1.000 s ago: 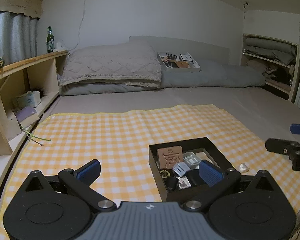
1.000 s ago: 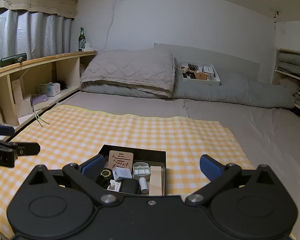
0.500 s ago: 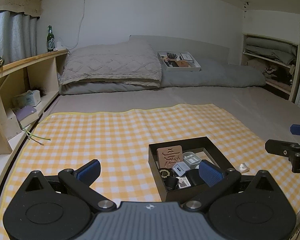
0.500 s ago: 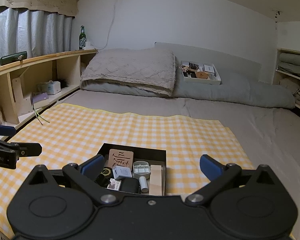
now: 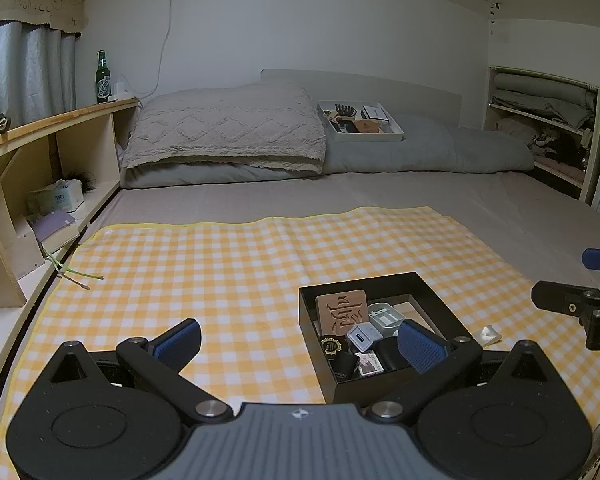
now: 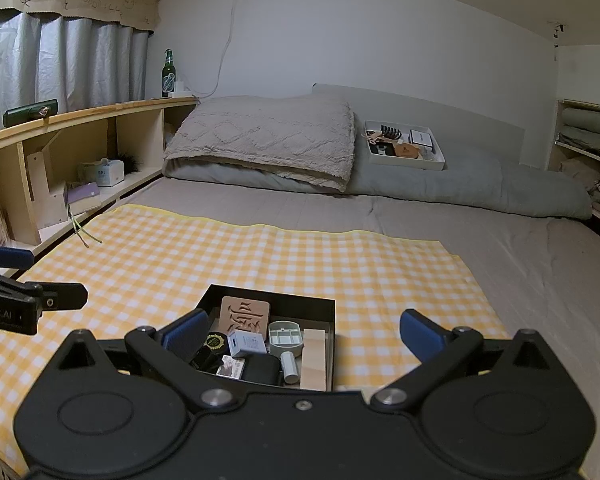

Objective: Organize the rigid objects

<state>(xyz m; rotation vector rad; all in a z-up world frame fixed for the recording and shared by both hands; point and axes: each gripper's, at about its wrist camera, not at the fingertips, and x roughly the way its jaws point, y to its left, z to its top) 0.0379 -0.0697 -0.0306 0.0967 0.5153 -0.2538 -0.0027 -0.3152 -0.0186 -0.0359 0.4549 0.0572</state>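
Observation:
A black open box (image 5: 306, 312) sits on the yellow checked cloth (image 5: 220, 272). It holds a carved brown tile (image 5: 342, 312), a small white box (image 5: 364, 336), a grey compartment tray (image 5: 386, 316), a round black tin (image 5: 332, 346) and a black case (image 5: 388, 354). In the right wrist view the box (image 6: 268, 294) also shows a wooden block (image 6: 314, 356) and a white tube (image 6: 289, 366). My left gripper (image 5: 300, 342) hovers open just before the box, holding nothing. My right gripper (image 6: 302, 332) is open over the box's near side, also holding nothing. Each gripper shows at the edge of the other's view, the right gripper (image 5: 562, 276) and the left gripper (image 6: 44, 276).
A scrap of clear wrapper (image 5: 486, 334) lies on the cloth right of the box. A white tray (image 5: 360, 136) of small items rests on the grey duvet at the bed's head, beside a folded blanket (image 5: 228, 128). A wooden shelf (image 5: 60, 116) with a green bottle (image 5: 103, 80) runs along the left.
Almost nothing has changed. Both grippers stay open and both views drift only slightly. The things in the box have not moved.

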